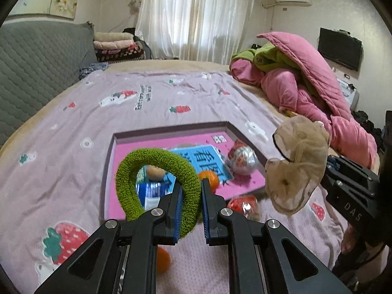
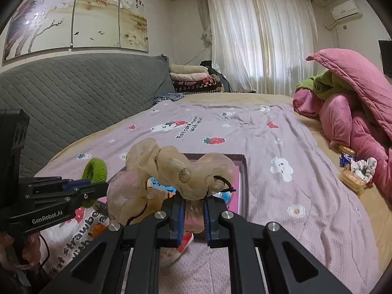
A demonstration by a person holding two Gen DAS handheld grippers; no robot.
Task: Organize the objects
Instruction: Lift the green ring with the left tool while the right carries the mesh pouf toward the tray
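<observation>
My left gripper [image 1: 191,196] is shut on a fuzzy green hair ring [image 1: 156,183], held upright above the near edge of a shallow box [image 1: 171,129] with a pink floor. Inside the box lie a blue printed card [image 1: 203,161], a shiny foil ball [image 1: 242,159], an orange [image 1: 209,178] and a small brown item [image 1: 154,172]. My right gripper [image 2: 193,210] is shut on a sheer beige scrunchie [image 2: 171,171], which hangs above the box's right side. That scrunchie [image 1: 296,161] and the right gripper's body show in the left wrist view; the green ring [image 2: 95,171] shows at left in the right wrist view.
A red-and-white wrapped ball [image 1: 242,204] and another orange [image 1: 163,261] lie on the strawberry-print blanket [image 1: 73,147] near the box. A pink and green quilt heap [image 1: 306,78] fills the right. Snacks and a patterned scrunchie [image 2: 355,174] lie beside it. A grey headboard [image 2: 73,93] stands at left.
</observation>
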